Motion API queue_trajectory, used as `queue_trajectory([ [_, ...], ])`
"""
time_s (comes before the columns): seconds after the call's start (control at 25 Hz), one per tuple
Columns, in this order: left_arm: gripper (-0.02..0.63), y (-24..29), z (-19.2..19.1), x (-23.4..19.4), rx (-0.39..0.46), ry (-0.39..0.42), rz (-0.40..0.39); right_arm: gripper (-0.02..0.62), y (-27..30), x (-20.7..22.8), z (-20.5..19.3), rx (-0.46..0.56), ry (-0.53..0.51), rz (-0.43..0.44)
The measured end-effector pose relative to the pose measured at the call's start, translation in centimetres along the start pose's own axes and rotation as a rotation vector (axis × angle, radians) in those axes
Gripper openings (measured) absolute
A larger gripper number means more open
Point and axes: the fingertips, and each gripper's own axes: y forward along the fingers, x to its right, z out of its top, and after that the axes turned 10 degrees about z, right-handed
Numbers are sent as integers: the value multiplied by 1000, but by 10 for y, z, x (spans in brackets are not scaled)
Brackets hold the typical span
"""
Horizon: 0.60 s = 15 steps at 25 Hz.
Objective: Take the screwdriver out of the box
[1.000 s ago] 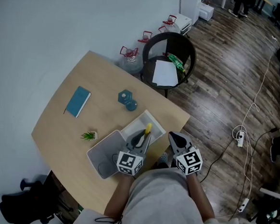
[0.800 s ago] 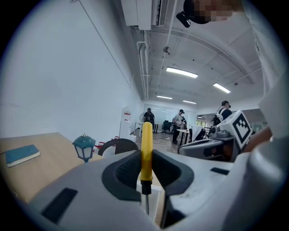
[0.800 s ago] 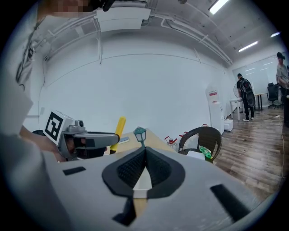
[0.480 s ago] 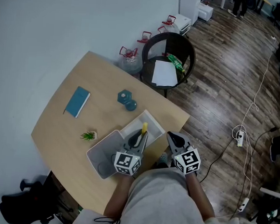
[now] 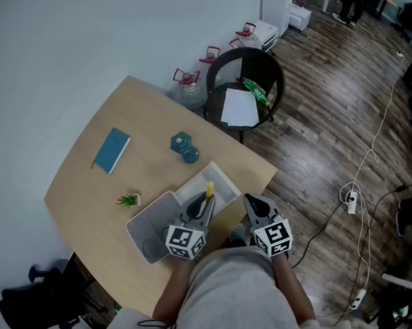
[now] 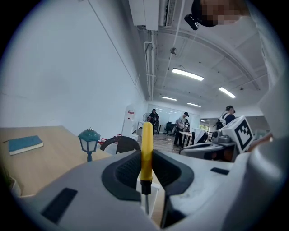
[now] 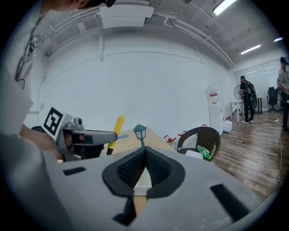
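Note:
A yellow-handled screwdriver [image 5: 209, 190] stands upright over the open grey box [image 5: 146, 228], beside its white lid [image 5: 222, 185]. My left gripper [image 5: 204, 201] is shut on it. In the left gripper view the yellow handle [image 6: 146, 144] is pinched between the dark pads [image 6: 124, 171], black collar and metal shaft below. My right gripper [image 5: 251, 201] hovers at the table's near right edge. Its jaws [image 7: 144, 153] have just closed the last bit and are shut with nothing between them. The right gripper view also shows the left gripper [image 7: 86, 137] and screwdriver [image 7: 116, 126].
On the table [image 5: 83, 186] lie a teal book [image 5: 111, 150], a teal lantern ornament [image 5: 185, 146] and a small potted plant [image 5: 128, 200]. A dark round chair [image 5: 244, 89] with paper stands beyond the far edge, with water jugs [image 5: 191, 84] beside it. Cables [image 5: 352, 200] cross the floor at right.
My left gripper has drawn back slightly toward the person with the screwdriver in it, rolling a little. The right gripper has stayed in place.

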Motion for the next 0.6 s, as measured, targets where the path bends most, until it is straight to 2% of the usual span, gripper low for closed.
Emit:
queue_trajectory([
  [0.16,71,-2,-4,-3,0,-26,8,2,1,-1,-4,-6,3,6],
  [0.6,71,-7,-4,-12,23,-12,68,2,3,-6,-3,-8,8,27],
])
